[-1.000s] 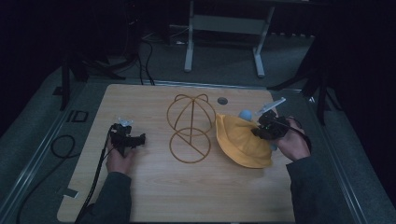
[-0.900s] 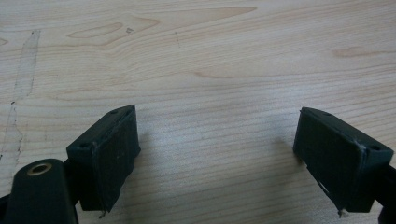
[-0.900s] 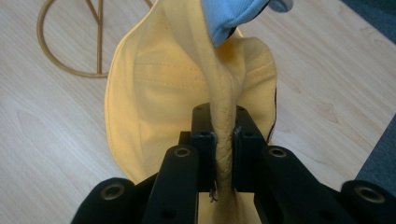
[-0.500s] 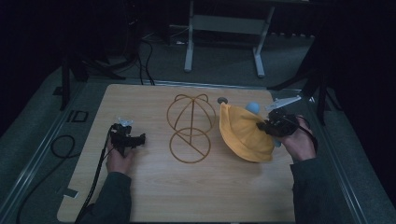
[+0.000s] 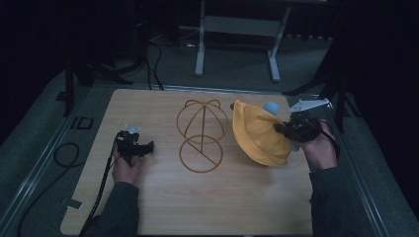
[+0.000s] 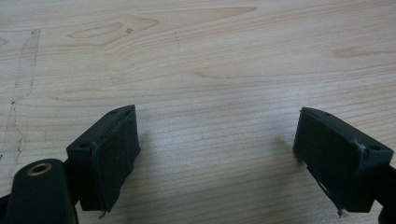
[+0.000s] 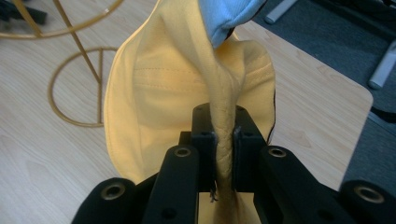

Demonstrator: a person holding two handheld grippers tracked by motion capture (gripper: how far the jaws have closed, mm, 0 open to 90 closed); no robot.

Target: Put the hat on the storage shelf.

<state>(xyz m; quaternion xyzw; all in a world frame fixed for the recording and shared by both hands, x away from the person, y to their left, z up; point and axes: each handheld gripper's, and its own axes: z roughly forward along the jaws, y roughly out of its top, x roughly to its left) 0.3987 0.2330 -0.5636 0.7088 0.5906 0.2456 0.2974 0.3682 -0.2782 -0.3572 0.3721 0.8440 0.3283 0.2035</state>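
A yellow cap [image 5: 257, 133] with a light blue part [image 5: 271, 106] hangs tilted on edge at the table's right, its lower rim near the wood. My right gripper [image 5: 282, 129] is shut on the cap's fabric; in the right gripper view the yellow cap [image 7: 187, 93] is pinched between the two pads [image 7: 205, 154]. A gold wire cap stand [image 5: 201, 134] stands mid-table, just left of the cap. My left gripper [image 5: 148, 146] rests on the table at the left, open, with bare wood between its pads [image 6: 109, 154].
The wooden table [image 5: 197, 197] has bare room in front and at the left. A small dark round thing [image 5: 232, 105] lies behind the stand. Cables [image 5: 64, 153] trail off the left edge. A metal frame [image 5: 237, 29] stands on the floor beyond.
My right gripper has risen and lifted the cap from lying flat to standing on edge, closer to the wire stand. The left gripper has stayed put.
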